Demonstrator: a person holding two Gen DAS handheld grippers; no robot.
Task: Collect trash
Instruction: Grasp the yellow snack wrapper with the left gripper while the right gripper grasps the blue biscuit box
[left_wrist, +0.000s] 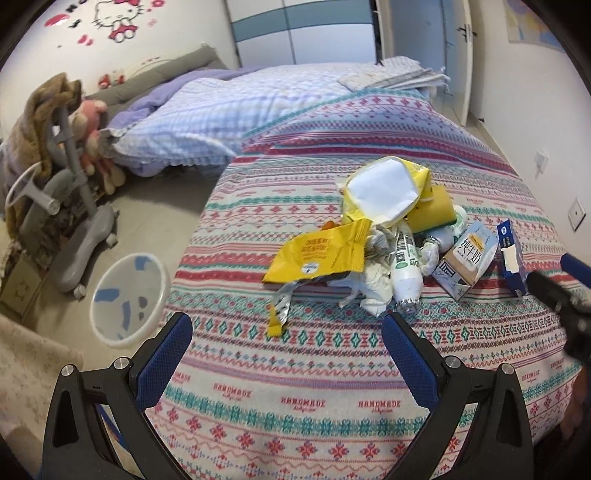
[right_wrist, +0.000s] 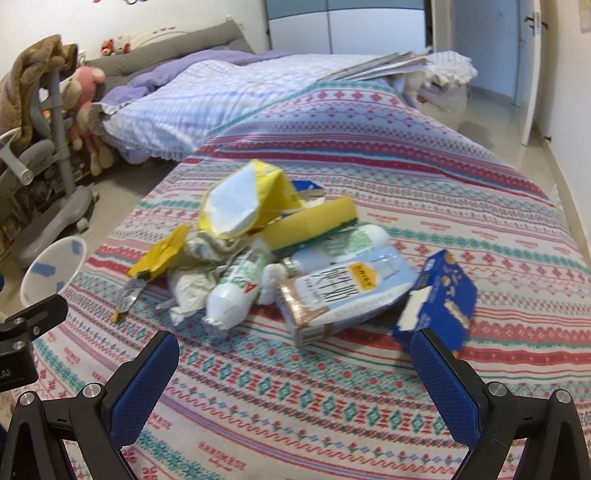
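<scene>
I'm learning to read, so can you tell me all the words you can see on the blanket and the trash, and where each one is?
"HANDMADE": woven several times along the patterned blanket.
Milk carton: large Chinese characters, seen upside down, not clearly readable.
Yellow snack wrapper: print too small to read.
White plastic bottle: green label too small and blurred.
Blue box: print blurred.
</scene>
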